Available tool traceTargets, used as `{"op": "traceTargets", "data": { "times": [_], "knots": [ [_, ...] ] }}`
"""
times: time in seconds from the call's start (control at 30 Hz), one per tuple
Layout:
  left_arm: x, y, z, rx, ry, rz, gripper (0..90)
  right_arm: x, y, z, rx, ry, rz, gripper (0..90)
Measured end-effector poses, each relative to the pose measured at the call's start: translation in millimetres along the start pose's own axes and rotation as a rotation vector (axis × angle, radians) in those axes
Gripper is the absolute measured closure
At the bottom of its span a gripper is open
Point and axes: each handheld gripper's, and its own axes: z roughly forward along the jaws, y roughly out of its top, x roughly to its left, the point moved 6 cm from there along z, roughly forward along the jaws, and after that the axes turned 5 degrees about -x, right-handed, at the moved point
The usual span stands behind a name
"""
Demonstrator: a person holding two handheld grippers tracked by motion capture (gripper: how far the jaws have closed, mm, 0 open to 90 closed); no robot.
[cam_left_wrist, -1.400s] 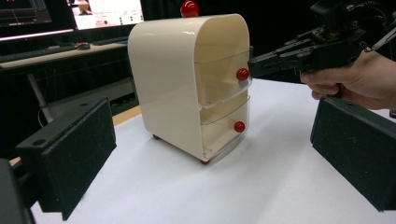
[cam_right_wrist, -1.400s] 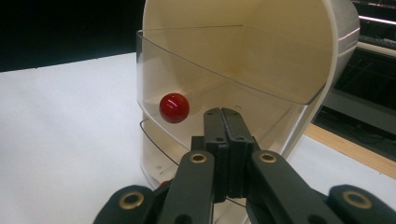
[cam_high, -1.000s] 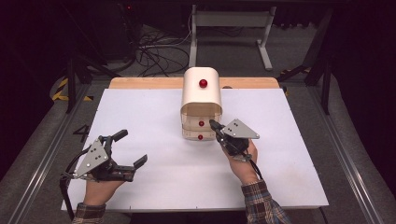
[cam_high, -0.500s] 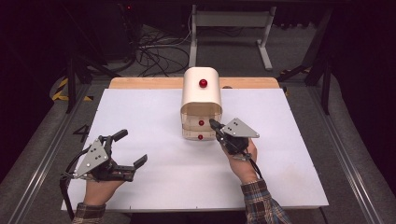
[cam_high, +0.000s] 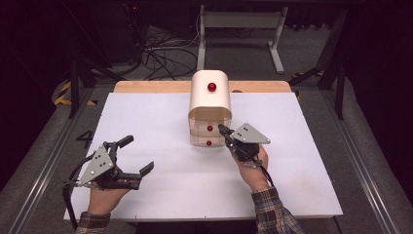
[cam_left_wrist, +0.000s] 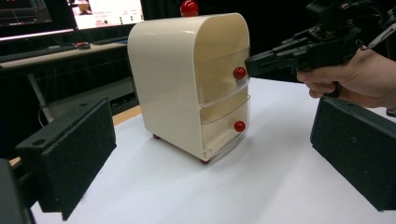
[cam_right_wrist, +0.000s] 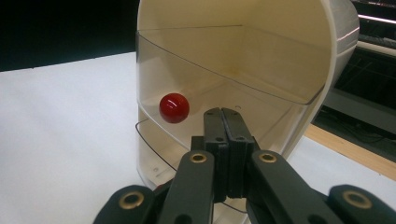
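A cream drawer cabinet [cam_high: 210, 105] with two clear drawers is stood near the middle of the white desk [cam_high: 160, 204], towards its far edge, a red knob [cam_high: 212, 87] being carried on its top. The right gripper [cam_high: 221, 129] is held with its jaws pressed fully together, nothing between them, its tip placed just beside the upper drawer's red knob [cam_right_wrist: 174, 108] at the cabinet's front. The left gripper [cam_high: 135, 156] is held with its jaws spread wide and empty, well apart from the cabinet, towards the near left of the desk.

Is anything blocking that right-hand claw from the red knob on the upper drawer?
Nothing visible. The right gripper, jaws shut, sits just beside the upper drawer's red knob, with bare drawer front between them.
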Motion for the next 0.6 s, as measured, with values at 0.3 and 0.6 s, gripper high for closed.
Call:
{"op": "traceTargets", "data": {
  "times": [0.3,0.6],
  "knots": [
    [-0.3,0.1,0.3,0.001,-0.001,0.001,0.9,3.5,1.1,-2.5,-0.006,0.010,-0.013,88.2],
    [-1.1,-0.2,1.6,0.003,-0.005,-0.001,0.9,1.0,0.8,-7.7,-0.016,0.002,-0.003,82.2]
  ]
}}
